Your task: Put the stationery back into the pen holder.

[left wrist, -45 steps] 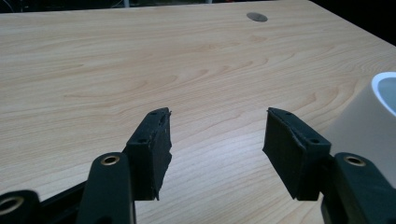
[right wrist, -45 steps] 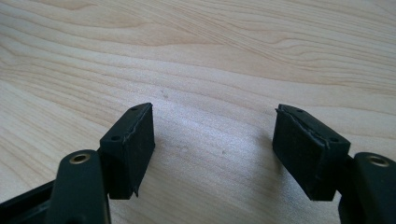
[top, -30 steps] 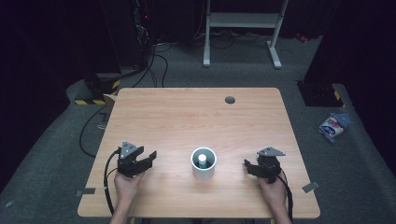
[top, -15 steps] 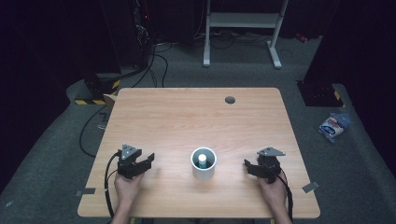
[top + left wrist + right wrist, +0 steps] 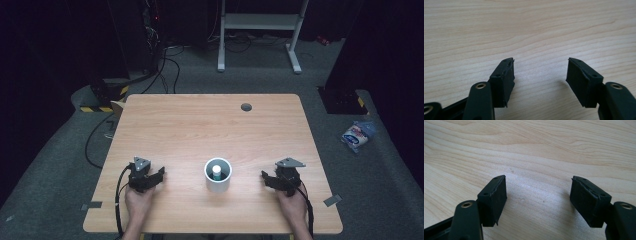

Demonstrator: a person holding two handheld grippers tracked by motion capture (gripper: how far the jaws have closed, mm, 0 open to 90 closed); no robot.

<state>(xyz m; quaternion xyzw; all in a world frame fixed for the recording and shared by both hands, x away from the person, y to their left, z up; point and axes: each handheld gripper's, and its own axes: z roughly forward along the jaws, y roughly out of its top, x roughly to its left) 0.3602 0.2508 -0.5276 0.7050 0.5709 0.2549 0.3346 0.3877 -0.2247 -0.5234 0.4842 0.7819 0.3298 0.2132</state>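
Note:
A white cylindrical cup (image 5: 218, 176) stands near the front middle of the wooden table (image 5: 210, 125), with a small white object with a green top inside it. My left gripper (image 5: 159, 174) rests on the table to the cup's left, held by a hand, its jaws pointing right. In the left gripper view the left gripper (image 5: 541, 72) is open over bare wood. My right gripper (image 5: 265, 178) rests to the cup's right, jaws pointing left. The right gripper (image 5: 538, 192) is open too, with nothing between its jaws.
A dark round grommet (image 5: 246, 107) sits near the table's far edge. On the floor lie cables (image 5: 165, 60), a white frame's legs (image 5: 260, 30) at the back and a plastic packet (image 5: 356, 135) at the right.

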